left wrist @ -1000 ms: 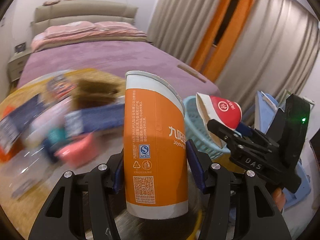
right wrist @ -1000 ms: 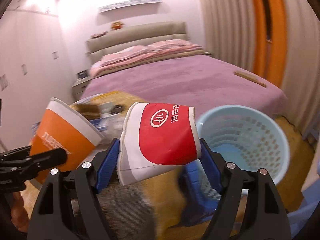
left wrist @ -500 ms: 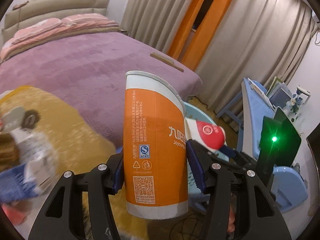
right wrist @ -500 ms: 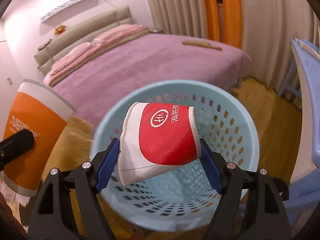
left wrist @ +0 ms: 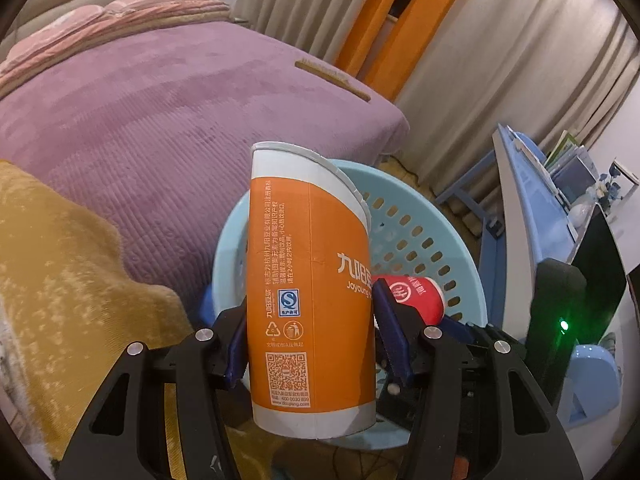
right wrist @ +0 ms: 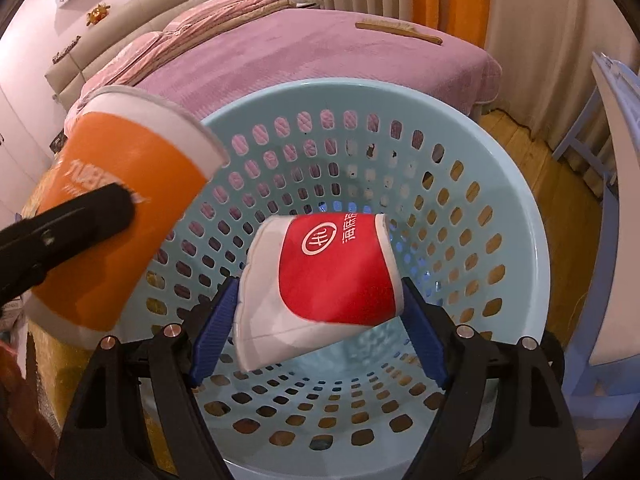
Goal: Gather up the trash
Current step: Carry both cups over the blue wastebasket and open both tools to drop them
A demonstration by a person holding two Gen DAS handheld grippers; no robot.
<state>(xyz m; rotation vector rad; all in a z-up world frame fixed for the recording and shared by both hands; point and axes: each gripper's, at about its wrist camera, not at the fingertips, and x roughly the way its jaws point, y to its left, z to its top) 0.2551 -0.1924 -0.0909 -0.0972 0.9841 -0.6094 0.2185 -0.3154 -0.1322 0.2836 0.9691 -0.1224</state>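
Note:
A tall orange-and-white paper cup stands upright between the blue pads of my left gripper, which is shut on it at the near left rim of the light blue perforated basket. A squashed red-and-white paper cup lies sideways in my right gripper, shut on it, right above the open mouth of the basket. In the right wrist view the orange cup hangs at the left over the rim. In the left wrist view the red cup shows just behind the orange one.
A bed with a purple cover lies behind the basket, with a wooden brush near its edge. A yellow blanket is on the left. A blue chair and a desk with clutter stand on the right. Wood floor shows beyond.
Both grippers swung away from the cluttered yellow blanket and came down over the basket, still holding their cups. The basket now fills the right wrist view.

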